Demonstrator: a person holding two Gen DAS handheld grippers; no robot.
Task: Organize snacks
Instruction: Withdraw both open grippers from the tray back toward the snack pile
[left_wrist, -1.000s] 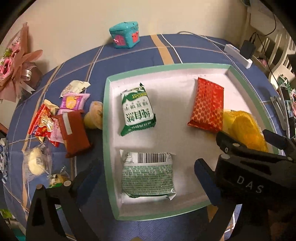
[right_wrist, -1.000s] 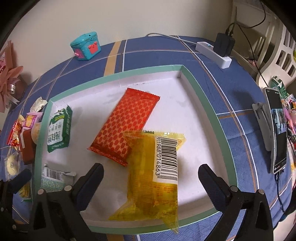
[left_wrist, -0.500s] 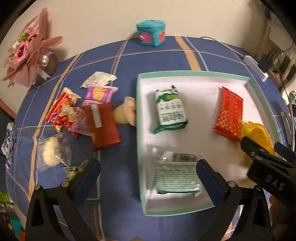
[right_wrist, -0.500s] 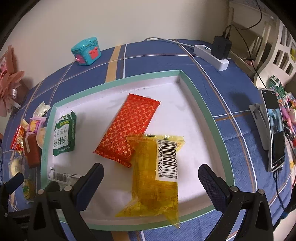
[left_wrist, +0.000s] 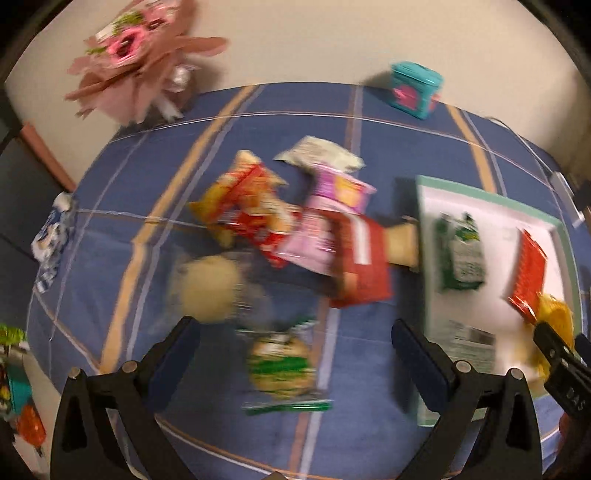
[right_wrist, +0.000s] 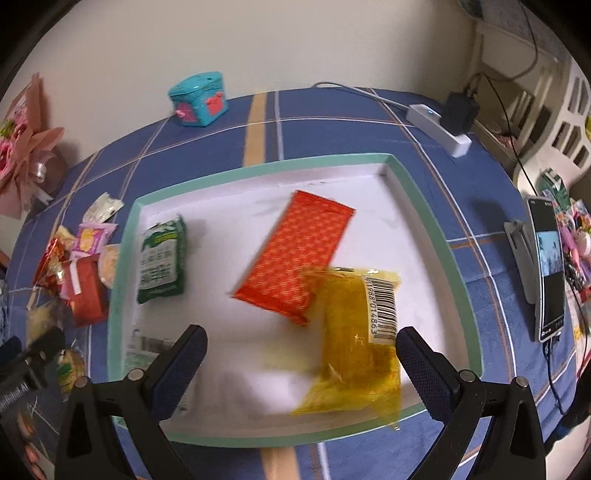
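A white tray with a green rim (right_wrist: 424, 206) holds a green packet (right_wrist: 160, 256), an orange-red packet (right_wrist: 299, 254), a yellow packet with a barcode (right_wrist: 354, 343) and a pale green packet at its near left corner (right_wrist: 142, 347). My right gripper (right_wrist: 301, 360) is open and empty above the tray's near edge. My left gripper (left_wrist: 295, 354) is open and empty over the loose snacks left of the tray (left_wrist: 491, 199): a green-and-white round snack (left_wrist: 280, 363) lies between its fingers, with a pale bun (left_wrist: 207, 286), a dark red packet (left_wrist: 364, 266), a pink packet (left_wrist: 332, 218) and a red-yellow packet (left_wrist: 247, 201) beyond.
A teal toy box (right_wrist: 199, 98) stands at the table's far edge. A pink bouquet (left_wrist: 136, 59) is at the far left. A white power strip with a black charger (right_wrist: 443, 125) and a phone on a stand (right_wrist: 546, 266) are at the right.
My left gripper has swung left, off the tray and over the loose snacks; its view is blurred with motion. My right gripper has drawn back slightly, still open over the tray.
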